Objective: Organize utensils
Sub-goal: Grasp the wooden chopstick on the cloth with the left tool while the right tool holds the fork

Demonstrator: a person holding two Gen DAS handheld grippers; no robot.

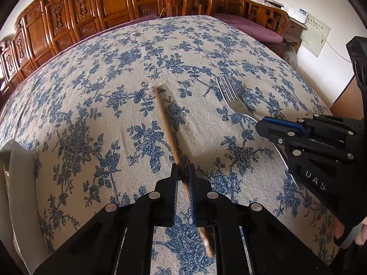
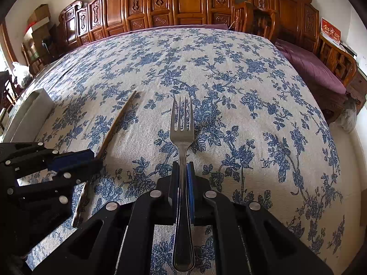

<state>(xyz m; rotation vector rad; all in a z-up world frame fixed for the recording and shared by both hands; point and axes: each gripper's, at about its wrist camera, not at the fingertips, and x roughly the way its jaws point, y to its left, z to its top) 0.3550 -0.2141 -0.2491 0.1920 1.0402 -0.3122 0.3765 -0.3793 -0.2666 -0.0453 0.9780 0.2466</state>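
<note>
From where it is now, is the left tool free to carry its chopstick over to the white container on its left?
Probably yes. The left tool is shut on the chopstick, and only bare tablecloth lies between it and the white container. The right tool, holding the fork, is on the other side.

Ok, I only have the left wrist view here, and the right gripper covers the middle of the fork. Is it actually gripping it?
Observer: Yes. In the right wrist view the right gripper is shut on the fork, on the thin neck just behind the head.
Operator: Where does the handle go?
Observer: It runs straight back between the two fingers, and its rounded end sticks out free behind them.
Operator: And the white thing at my left edge?
Observer: It looks like a white open-topped container, standing on the tablecloth, off to the left of the chopstick.
</note>
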